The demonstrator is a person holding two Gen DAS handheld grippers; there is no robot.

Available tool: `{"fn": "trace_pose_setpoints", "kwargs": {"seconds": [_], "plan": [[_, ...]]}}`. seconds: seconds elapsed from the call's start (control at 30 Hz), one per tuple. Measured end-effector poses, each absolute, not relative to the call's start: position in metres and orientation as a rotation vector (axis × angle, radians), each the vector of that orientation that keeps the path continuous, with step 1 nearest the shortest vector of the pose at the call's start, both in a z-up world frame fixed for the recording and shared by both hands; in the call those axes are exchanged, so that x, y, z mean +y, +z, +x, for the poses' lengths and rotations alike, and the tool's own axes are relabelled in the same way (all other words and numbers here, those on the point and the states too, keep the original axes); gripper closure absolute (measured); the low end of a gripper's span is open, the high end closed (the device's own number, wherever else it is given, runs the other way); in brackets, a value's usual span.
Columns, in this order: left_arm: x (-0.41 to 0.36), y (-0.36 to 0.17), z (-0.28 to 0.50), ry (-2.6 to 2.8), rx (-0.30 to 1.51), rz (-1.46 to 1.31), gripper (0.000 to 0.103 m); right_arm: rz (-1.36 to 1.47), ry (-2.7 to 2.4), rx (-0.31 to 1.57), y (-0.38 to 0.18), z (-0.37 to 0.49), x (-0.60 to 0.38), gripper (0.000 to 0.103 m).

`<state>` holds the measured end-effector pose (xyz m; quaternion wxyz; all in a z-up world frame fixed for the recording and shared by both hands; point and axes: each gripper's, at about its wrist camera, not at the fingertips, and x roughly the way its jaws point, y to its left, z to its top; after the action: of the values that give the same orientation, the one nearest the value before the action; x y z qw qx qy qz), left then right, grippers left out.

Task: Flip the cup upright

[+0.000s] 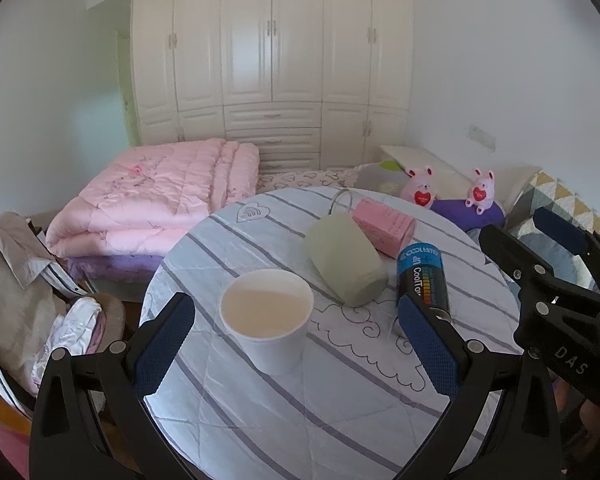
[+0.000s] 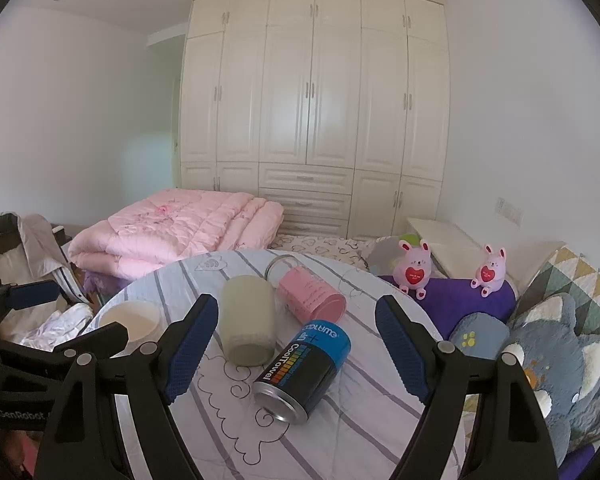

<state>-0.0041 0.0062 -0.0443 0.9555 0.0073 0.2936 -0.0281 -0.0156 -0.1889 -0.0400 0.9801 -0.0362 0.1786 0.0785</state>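
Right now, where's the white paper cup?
The white paper cup stands upright on the round table's left side, between the open left gripper's fingers in its wrist view, left of the tipped green cup.

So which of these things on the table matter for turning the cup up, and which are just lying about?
For the job:
- green cup, on its side
- left gripper, jaws open
- right gripper, jaws open

Just lying about:
- white paper cup, already upright
- pink jar
- blue can
- two plush bunnies
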Motion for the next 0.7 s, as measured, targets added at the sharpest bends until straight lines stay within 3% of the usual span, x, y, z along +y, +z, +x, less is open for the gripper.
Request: {"fn": "trace_pose_setpoints", "kwargs": {"seconds": [0.7], "plan": [[0.0044, -0.0437, -0.0006, -0.047, 0.591, 0.026, 0.0, -0.056, 0.164, 0.411, -0.0499, -0.007, -0.1891, 0.021]]}}
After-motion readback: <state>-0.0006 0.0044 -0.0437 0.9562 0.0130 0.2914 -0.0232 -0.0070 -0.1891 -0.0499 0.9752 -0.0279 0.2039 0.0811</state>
